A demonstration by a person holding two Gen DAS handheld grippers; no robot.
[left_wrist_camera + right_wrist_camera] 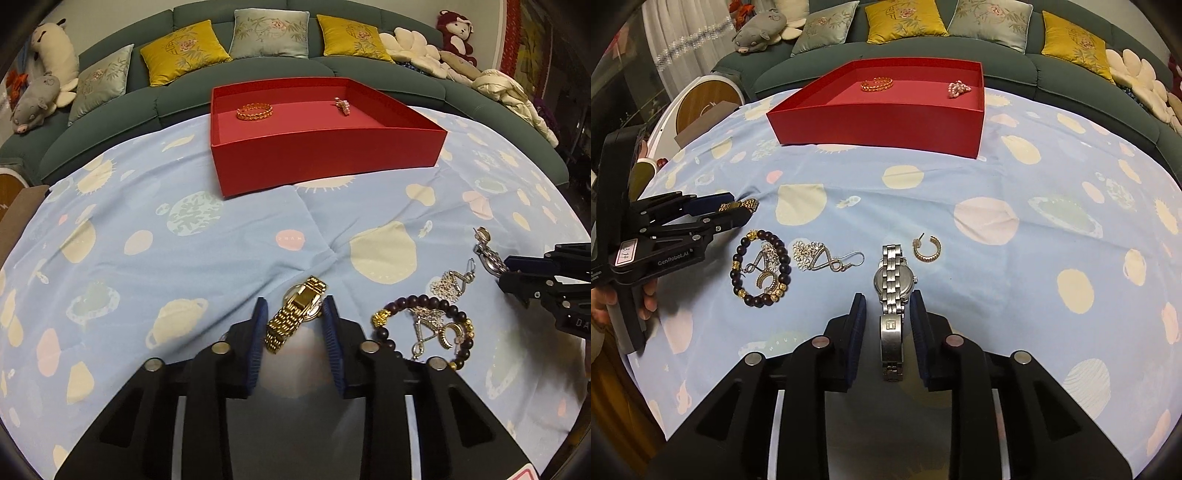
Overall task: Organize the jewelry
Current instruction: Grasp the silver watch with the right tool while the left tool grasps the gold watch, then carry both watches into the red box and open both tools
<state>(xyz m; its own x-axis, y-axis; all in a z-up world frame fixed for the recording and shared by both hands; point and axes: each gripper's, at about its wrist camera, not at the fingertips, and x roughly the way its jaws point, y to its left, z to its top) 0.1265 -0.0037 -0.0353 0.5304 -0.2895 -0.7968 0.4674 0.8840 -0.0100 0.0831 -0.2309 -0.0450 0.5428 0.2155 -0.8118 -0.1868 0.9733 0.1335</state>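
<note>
A gold watch (295,317) lies between my left gripper's (294,301) blue pads, which press on its case and band; from the right wrist view that gripper (740,207) clamps the band. The silver watch (892,280) rests flat on the cloth between my right gripper's (887,295) fingers, with a gap on each side. Between the two lie a dark bead bracelet (737,258) with silver pieces inside it, a silver earring (820,256) and a gold hoop earring (936,247). The red box (325,162) beyond holds a gold bangle (255,110) and a pink pearl piece (341,105).
The table wears a light blue patterned cloth (997,184). A green sofa (258,70) with cushions and soft toys runs behind the box. A person's hand (646,299) holds the left gripper's handle. A round white and wooden stand (701,99) is off the table's left side.
</note>
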